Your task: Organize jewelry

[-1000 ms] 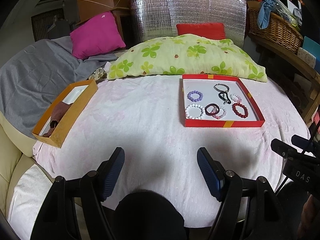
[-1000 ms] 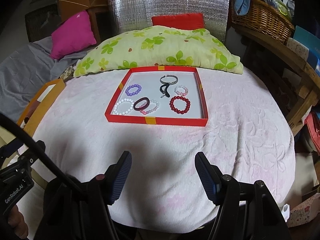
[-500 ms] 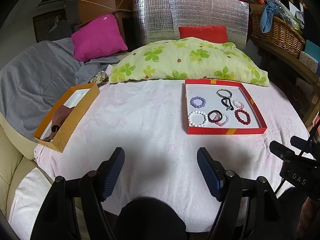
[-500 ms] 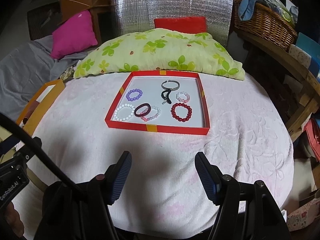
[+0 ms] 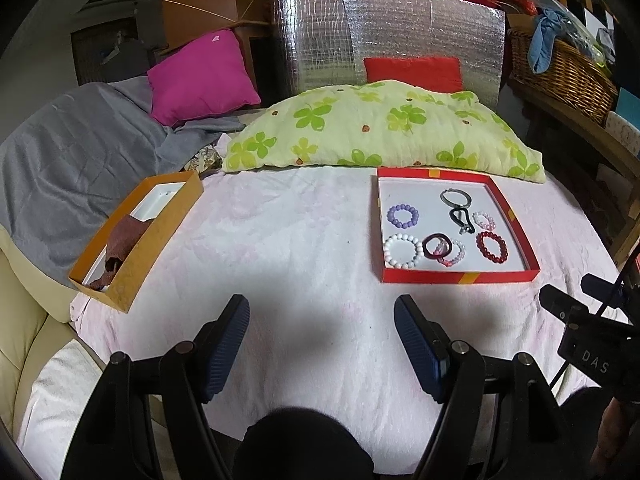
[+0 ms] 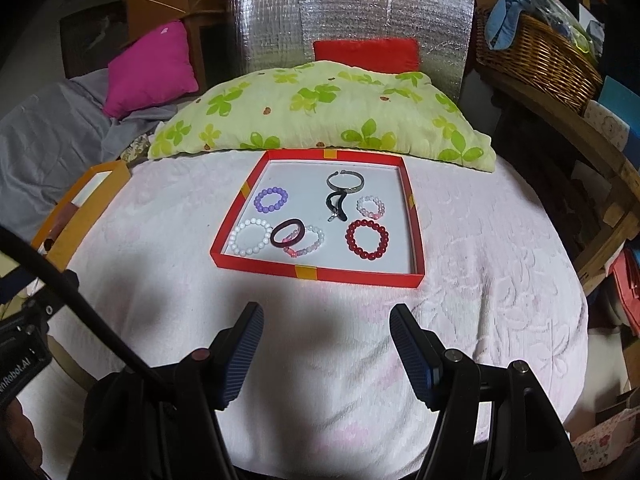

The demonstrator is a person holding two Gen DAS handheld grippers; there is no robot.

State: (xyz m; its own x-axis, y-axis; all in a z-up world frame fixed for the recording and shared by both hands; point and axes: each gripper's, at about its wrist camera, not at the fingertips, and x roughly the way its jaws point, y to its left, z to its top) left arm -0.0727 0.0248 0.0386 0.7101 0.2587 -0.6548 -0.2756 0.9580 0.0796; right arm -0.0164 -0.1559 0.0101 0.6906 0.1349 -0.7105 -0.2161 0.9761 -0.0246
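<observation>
Pink cloth covers the tabletop (image 6: 500, 280), where my red tray (image 6: 316, 271) sits at centre frame holding bead bracelets, the red one (image 6: 367, 239) lower right. Both my claws, left (image 5: 322, 340) and right (image 6: 326, 344), hover wide and empty near the bottom edge; an orange box (image 5: 160, 232) lies left.

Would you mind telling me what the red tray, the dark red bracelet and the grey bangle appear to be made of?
Red tray: probably cardboard, matte, with thin folded walls and yellow tape strips. Dark red bracelet: round glossy beads, glass or plastic; the shine leaves it open. Grey bangle: likely metal, a thin, smooth, silvery open hoop.
</observation>
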